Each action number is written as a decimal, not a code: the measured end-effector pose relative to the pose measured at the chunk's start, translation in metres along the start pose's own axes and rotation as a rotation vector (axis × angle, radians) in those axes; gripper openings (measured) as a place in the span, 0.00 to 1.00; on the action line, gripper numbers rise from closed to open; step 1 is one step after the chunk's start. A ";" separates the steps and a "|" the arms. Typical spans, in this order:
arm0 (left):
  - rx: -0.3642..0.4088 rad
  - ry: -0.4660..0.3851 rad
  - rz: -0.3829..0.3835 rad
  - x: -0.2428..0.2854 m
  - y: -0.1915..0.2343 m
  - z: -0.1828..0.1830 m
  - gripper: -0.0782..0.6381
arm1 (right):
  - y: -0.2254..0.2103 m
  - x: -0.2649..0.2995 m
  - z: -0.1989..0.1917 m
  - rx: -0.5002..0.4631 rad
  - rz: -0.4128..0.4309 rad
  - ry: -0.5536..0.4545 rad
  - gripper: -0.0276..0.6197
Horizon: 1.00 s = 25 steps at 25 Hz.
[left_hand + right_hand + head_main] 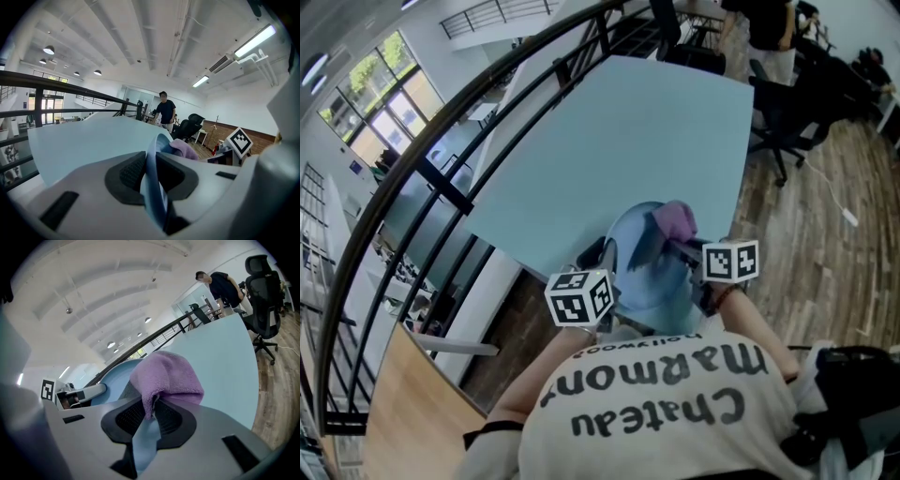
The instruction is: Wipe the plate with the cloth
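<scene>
In the head view a light blue plate is held up on edge over the near side of the pale blue table. My left gripper is shut on the plate's rim, which runs between its dark pads. My right gripper is shut on a purple cloth, bunched over its tips. The cloth lies against the plate's upper edge and shows as a purple lump behind the plate in the left gripper view. From the right gripper view, the plate's face lies behind the cloth.
A dark curved railing runs along the table's left side. Black office chairs stand on the wooden floor to the right. A person in dark clothes stands beyond the table's far end.
</scene>
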<state>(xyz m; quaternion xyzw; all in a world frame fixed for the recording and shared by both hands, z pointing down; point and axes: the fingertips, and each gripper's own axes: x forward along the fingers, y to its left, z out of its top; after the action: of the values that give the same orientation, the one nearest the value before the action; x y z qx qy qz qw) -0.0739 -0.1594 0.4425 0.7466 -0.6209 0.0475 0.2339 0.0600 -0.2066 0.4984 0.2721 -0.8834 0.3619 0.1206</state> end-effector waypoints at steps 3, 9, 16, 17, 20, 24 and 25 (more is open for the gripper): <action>-0.005 0.000 0.002 0.001 0.000 0.000 0.18 | 0.020 0.008 0.011 -0.051 0.042 -0.007 0.17; -0.009 -0.001 0.006 0.003 0.001 0.000 0.18 | 0.053 0.024 0.013 -0.170 0.114 0.037 0.17; -0.017 -0.006 0.020 0.003 0.004 0.001 0.18 | 0.078 0.037 0.001 -0.232 0.184 0.089 0.17; -0.018 -0.007 0.020 0.003 0.004 0.000 0.18 | 0.079 0.039 -0.001 -0.236 0.187 0.094 0.17; -0.014 -0.007 0.014 0.003 0.003 -0.002 0.18 | 0.081 0.045 -0.003 -0.241 0.193 0.100 0.17; -0.010 0.000 0.013 0.000 0.003 -0.003 0.18 | 0.080 0.051 -0.004 -0.226 0.195 0.104 0.17; -0.012 0.000 0.014 0.000 0.004 -0.003 0.18 | 0.080 0.052 -0.005 -0.219 0.197 0.103 0.17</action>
<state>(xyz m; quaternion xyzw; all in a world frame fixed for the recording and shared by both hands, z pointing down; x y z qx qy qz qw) -0.0771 -0.1586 0.4458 0.7408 -0.6265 0.0455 0.2380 -0.0282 -0.1771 0.4775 0.1502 -0.9327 0.2869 0.1586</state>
